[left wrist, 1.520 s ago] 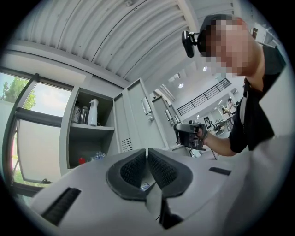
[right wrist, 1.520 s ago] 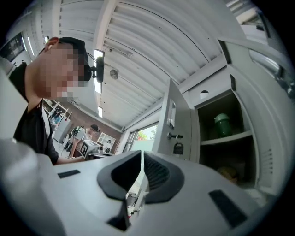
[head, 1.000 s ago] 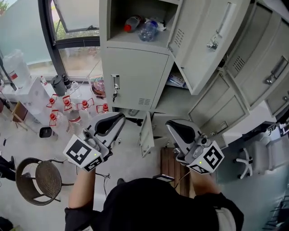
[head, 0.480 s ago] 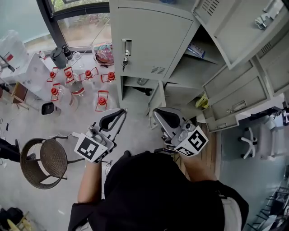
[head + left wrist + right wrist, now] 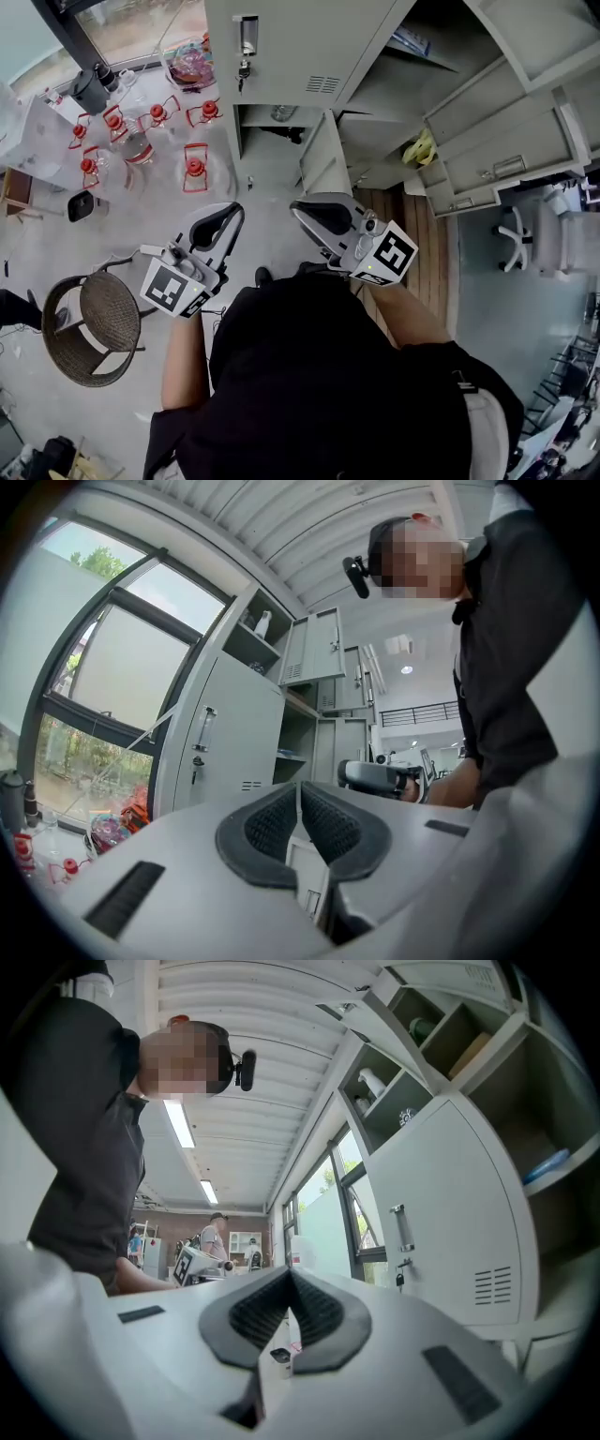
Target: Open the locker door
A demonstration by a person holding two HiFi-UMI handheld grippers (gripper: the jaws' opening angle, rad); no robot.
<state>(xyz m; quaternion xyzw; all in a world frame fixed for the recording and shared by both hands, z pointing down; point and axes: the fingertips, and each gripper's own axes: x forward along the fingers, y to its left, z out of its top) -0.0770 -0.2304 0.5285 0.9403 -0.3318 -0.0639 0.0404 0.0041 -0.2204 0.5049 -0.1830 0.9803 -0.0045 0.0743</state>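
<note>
The left gripper point(image 5: 226, 213) and right gripper point(image 5: 302, 206) are hovering mid-frame, fingers pressing together, empty. A closed locker door point(image 5: 291, 42) is standing above them.

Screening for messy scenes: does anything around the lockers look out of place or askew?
A low locker door stands ajar just above the floor, and other doors past it hang open. Red-capped jugs crowd the floor. Nothing looks spilled or damaged.
</note>
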